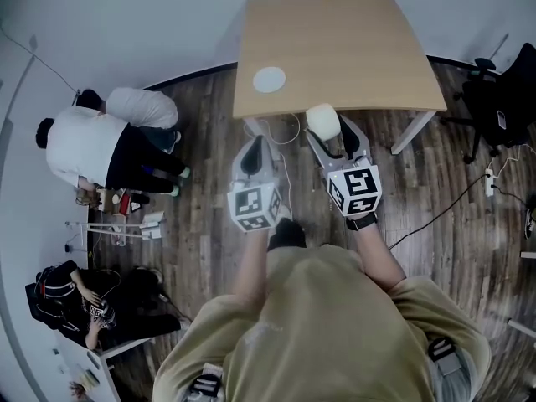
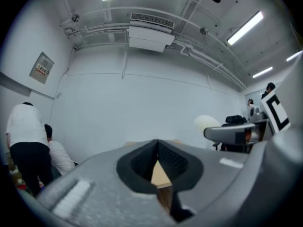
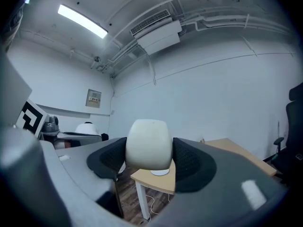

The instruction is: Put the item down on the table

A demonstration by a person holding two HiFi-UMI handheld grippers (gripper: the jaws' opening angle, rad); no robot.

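At twelve o'clock the table (image 1: 352, 48) offers open wood ahead of the right gripper (image 1: 324, 131) clamping the white item (image 1: 322, 117); a white disc (image 1: 270, 79) sits at eleven, an office chair (image 1: 501, 99) at two.

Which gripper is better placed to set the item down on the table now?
Right. The right gripper clamps the white item near the table's front edge; the left gripper is shut on nothing.
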